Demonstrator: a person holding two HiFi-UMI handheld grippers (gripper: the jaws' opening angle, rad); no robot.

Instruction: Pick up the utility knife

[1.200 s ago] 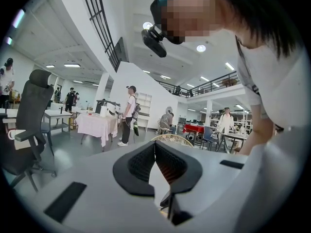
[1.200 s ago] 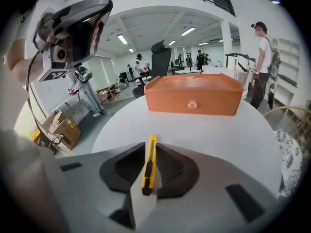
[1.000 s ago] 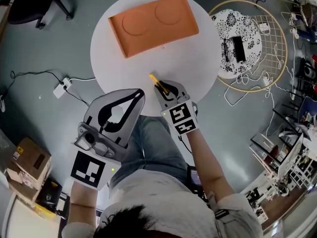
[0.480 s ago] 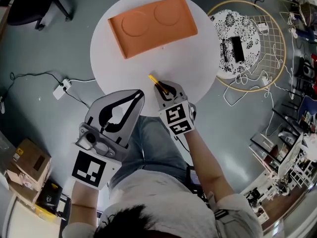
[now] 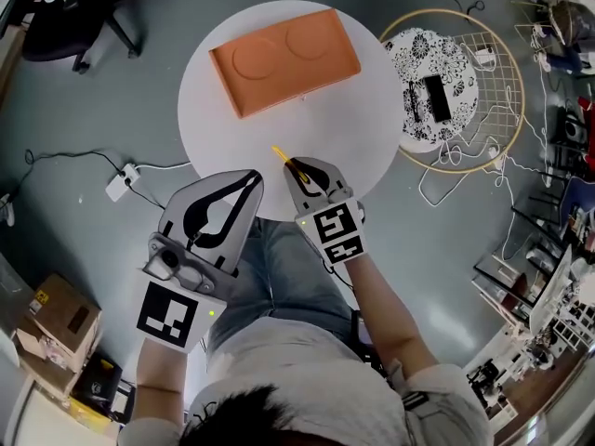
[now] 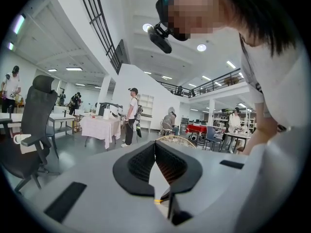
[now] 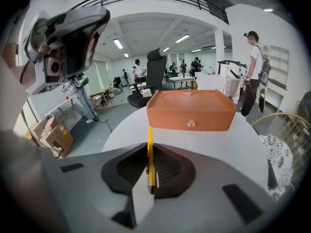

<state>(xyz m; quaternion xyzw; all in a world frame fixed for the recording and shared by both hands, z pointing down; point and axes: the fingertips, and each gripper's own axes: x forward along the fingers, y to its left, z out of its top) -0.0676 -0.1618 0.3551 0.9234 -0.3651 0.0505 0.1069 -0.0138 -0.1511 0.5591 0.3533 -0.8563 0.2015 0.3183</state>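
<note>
Our right hand-held gripper [image 5: 296, 167] is clamped on the yellow utility knife [image 5: 282, 159]. The knife stands on edge between the jaws, its tip jutting forward over the near rim of the round white surface [image 5: 372, 110]. Pinching its 2 flat sides likely stops it twisting. Whether it is clear of the surface we cannot tell. Our left hand-held gripper [image 5: 253, 177], jaws together on nothing, hangs off the surface, out of the way. The orange box [image 5: 284, 59] sits well apart.
</note>
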